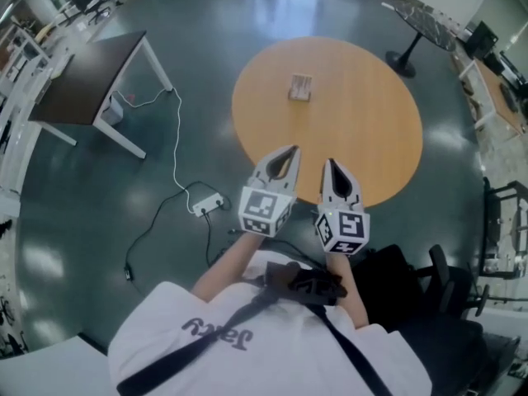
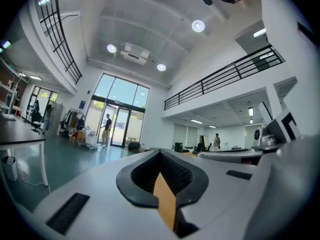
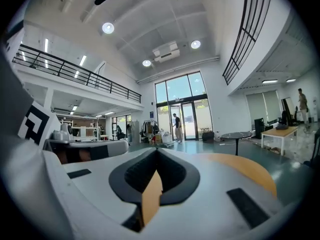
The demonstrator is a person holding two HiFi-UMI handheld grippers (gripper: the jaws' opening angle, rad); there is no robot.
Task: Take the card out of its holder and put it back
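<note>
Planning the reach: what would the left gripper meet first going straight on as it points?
Likely the card holder on the round table, roughly in line with the left gripper; it may pass above, height unclear.

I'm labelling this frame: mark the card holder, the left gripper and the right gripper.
card holder (image 1: 300,87): head view, middle of the holder.
left gripper (image 1: 289,151): head view, where its closed fingertips meet.
right gripper (image 1: 330,163): head view, where its closed fingertips meet.
</note>
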